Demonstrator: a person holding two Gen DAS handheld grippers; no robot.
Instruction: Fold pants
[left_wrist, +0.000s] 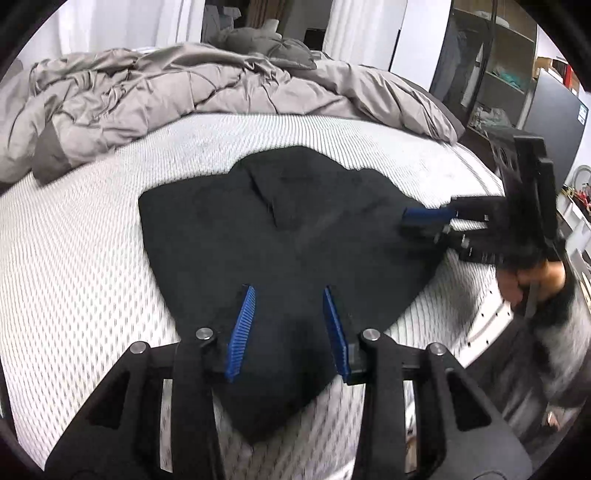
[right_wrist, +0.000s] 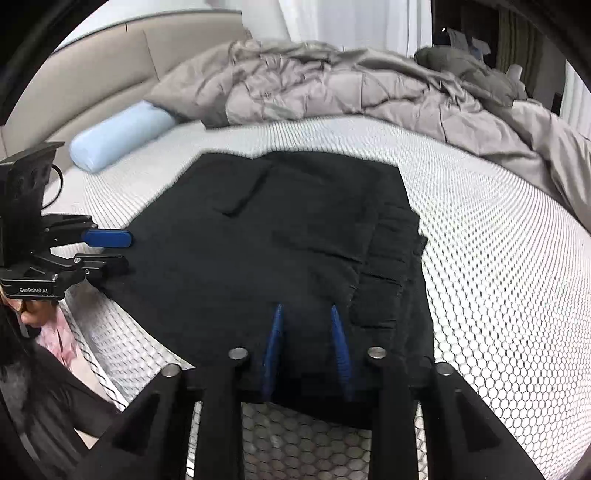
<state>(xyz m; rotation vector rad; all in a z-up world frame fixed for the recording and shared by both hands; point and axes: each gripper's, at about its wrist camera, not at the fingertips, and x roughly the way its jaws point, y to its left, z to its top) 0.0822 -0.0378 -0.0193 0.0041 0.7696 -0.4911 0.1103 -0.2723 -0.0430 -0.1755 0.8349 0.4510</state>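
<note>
Black fabric pants already folded compact on white honeycomb-knit mattress; perhaps one fold left. Left gripper and right gripper over near hem, jaws apart, probably clamping nothing.

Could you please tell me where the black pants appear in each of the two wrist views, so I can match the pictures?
Left wrist view: the pants fill the centre, spreading from the near fingers toward the grey duvet.
Right wrist view: the pants lie centre, slightly left.
Shared landmark: the duvet behind them.
</note>
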